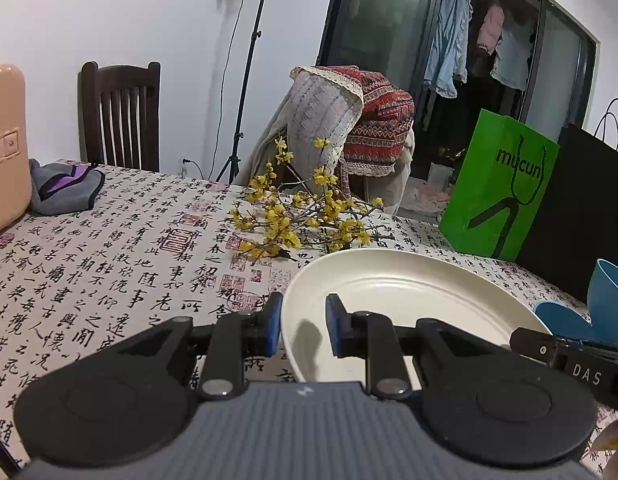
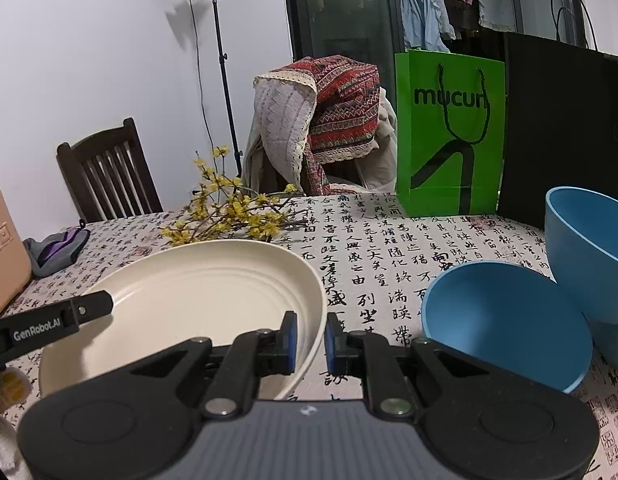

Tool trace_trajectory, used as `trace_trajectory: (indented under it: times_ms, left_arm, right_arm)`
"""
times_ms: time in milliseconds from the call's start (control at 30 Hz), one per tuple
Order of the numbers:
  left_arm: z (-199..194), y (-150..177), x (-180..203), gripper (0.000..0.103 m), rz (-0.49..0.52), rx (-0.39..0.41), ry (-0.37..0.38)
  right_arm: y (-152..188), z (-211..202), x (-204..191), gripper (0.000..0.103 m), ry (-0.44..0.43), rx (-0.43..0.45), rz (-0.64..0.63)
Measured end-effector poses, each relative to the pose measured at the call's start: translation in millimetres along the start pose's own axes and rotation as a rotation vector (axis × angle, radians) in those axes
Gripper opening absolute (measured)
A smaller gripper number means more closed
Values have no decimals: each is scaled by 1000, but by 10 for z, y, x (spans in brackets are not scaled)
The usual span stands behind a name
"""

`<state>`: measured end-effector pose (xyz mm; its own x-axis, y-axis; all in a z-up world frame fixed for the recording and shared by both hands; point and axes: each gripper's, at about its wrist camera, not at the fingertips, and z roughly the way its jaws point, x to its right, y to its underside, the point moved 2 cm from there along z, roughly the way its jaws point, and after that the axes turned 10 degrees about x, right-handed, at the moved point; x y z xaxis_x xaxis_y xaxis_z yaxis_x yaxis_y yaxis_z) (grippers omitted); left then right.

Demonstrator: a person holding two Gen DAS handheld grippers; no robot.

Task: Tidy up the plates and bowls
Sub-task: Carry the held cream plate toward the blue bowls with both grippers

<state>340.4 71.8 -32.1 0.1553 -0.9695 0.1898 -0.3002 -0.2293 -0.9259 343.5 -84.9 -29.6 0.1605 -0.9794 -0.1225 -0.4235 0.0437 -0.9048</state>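
Observation:
A cream plate (image 1: pixel 409 292) is held between both grippers just above the calligraphy tablecloth (image 1: pixel 109 264). My left gripper (image 1: pixel 305 322) is shut on the plate's left rim. My right gripper (image 2: pixel 310 338) is shut on the right rim of the same plate (image 2: pixel 197 300). The right gripper's finger also shows at the plate's far side in the left wrist view, and the left gripper's finger at the plate's left side in the right wrist view. Right of the plate, a blue bowl (image 2: pixel 509 328) lies tilted on the table. A second blue bowl (image 2: pixel 589 248) leans behind it.
A branch of yellow flowers (image 2: pixel 233 212) lies just behind the plate. A green paper bag (image 2: pixel 449 136) and a black bag (image 2: pixel 561 128) stand at the back right. A peach case (image 1: pixel 5 144) and a grey-purple cloth (image 1: pixel 65 188) sit at the left. Chairs stand behind the table.

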Motion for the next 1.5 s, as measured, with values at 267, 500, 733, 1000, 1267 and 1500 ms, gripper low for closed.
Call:
trace_trajectory:
  times_ms: [267,500,733,1000,1267,1500]
  left_arm:
    - [-194,-13,-10,23,2,6,12]
    - [-362,-38,7,23,10,3,30]
    - [-588,-82,20,23,26,9,48]
    - [-812,-77,63,23,44,39,71]
    - [-983,-20,122,23,43,49,86]
    - [-1121,22,167,23,44,54,96]
  right_arm:
    - [7,-190,-28,14,-2,16,6]
    - [20,-325,-26,14,-4,25,10]
    - [32,-479,-6,14,-14,31,37]
    - [90,-710,29,14,-35,51,46]
    - [119,-899,68,14,-30,73,50]
    - [162,-1042,108,14,-27,85,48]
